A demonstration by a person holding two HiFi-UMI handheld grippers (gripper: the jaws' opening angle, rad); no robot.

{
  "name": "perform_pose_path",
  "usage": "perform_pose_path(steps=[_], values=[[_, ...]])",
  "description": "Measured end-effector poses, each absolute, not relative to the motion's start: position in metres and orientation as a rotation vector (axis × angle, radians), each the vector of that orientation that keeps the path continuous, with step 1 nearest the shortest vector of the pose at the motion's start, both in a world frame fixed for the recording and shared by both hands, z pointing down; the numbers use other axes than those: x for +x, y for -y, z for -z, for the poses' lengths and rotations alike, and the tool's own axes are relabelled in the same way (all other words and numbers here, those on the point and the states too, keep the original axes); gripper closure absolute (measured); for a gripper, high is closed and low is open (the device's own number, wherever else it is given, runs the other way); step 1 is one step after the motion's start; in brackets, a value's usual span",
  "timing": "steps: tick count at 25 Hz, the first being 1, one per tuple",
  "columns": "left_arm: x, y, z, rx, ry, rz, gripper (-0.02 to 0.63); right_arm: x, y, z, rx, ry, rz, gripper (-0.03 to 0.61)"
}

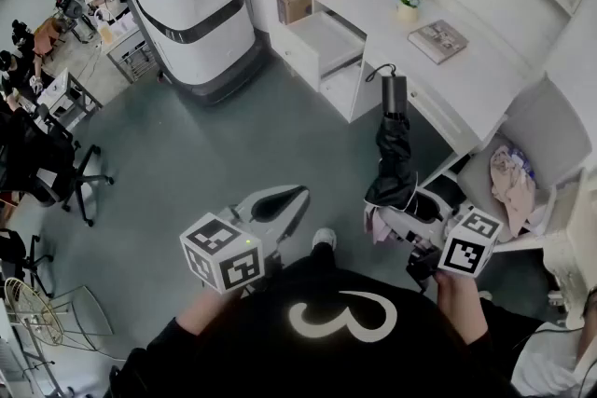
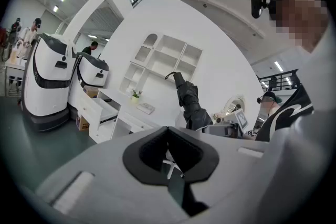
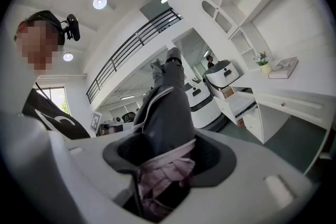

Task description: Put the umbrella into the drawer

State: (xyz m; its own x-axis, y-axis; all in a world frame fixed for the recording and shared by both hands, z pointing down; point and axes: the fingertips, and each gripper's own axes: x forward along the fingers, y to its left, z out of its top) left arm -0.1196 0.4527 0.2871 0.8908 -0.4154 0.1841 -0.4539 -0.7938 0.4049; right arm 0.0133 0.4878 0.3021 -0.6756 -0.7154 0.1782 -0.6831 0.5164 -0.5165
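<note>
Gripping the one folded umbrella (image 3: 169, 113) with the right gripper (image 3: 163, 168), canopy sticking out past its jaws, left gripper (image 2: 169, 159) pinched shut on nothing, an open drawer (image 1: 326, 37) well ahead of both.

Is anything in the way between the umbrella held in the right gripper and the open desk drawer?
Nothing visible does. The right gripper is closed on the black folded umbrella, and only green floor lies between it and the open white desk drawer.
</note>
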Motion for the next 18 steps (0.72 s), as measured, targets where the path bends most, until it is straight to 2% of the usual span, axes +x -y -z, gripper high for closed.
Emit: perform_pose_path(steps=[18], values=[[-0.079, -0.413, -0.292, 2.644, 0.568, -0.146, 0.606, 0.044, -0.455, -0.313, -1.287, -2.673, 0.867, 0.330]])
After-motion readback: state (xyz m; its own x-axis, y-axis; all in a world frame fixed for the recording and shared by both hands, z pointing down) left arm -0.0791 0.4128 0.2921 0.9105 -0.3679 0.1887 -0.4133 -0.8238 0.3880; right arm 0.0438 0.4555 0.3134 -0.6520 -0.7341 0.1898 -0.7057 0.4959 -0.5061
